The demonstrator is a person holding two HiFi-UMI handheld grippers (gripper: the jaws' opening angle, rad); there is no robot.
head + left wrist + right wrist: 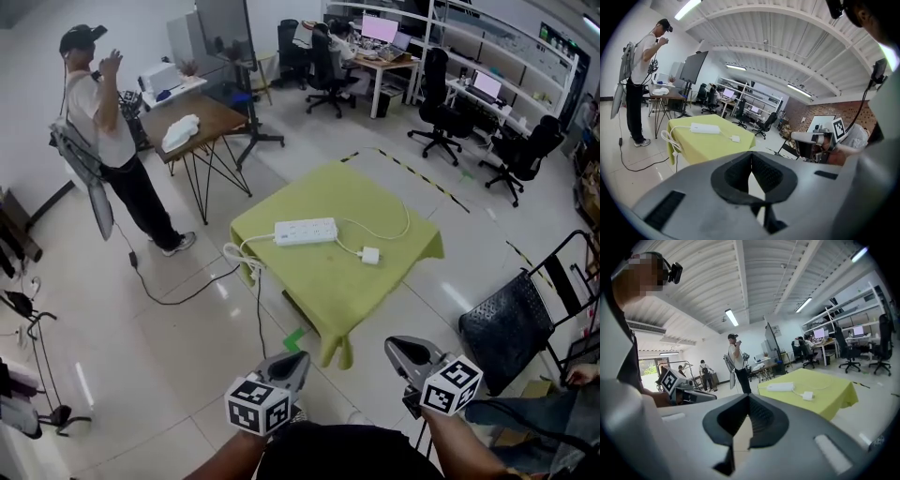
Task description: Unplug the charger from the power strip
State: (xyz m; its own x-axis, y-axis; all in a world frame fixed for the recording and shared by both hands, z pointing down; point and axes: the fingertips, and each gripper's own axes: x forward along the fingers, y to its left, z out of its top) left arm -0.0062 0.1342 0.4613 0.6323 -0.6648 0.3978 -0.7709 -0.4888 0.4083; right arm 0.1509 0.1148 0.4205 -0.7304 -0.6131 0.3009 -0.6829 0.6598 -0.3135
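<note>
**Both grippers shut and empty, well short of the table**

Black-and-white square patterns on each marker cube point(258, 405) are the only print that shows. Any lettering on the power strip point(306, 232) is too small to read. The strip lies on the yellow-green cloth point(394, 202) covering the table. The white charger point(369, 255) rests flat on the cloth near the strip's right end, apart from it, with a thin white cable point(405, 225) looping between them. Where that cable ends cannot be made out. The cloth hides the table legs. The left gripper point(298, 357) and right gripper point(397, 344) have their jaws pressed together on nothing. The person's forearms are cut off by the bottom edge
</note>
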